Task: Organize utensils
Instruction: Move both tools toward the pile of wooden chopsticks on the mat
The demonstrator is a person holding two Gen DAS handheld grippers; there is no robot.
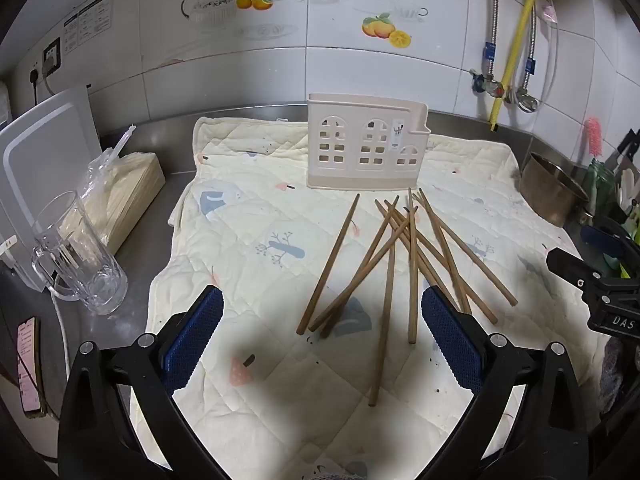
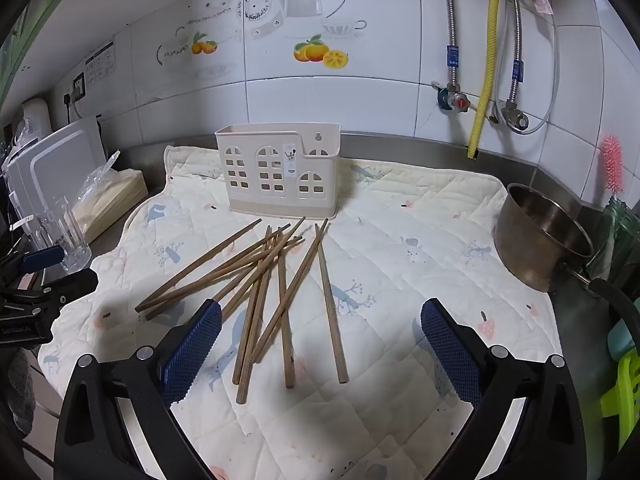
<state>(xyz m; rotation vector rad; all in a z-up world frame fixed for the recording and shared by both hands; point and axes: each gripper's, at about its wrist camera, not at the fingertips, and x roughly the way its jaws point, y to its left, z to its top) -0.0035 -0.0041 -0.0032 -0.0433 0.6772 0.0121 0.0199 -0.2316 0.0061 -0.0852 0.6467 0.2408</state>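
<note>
Dim, cool light, sharp focus, fisheye-bent dark corners, soft shadows below

chopsticks (image 2: pixel 256 292) plain brown wood. utensil holder (image 2: pixel 278 172) cream, arched window cut-outs like house front. quilted mat (image 2: pixel 400 280) pale cream, blue-grey trees and animals, pink strawberries. wall tiles (image 2: pixel 320 92) white, orange fruit and grey teapot prints. gripper pads (image 1: pixel 192 340) blue, dotted texture, black arms. pot (image 2: pixel 536 236) dull steel. hose (image 2: pixel 486 60) yellow.
</note>
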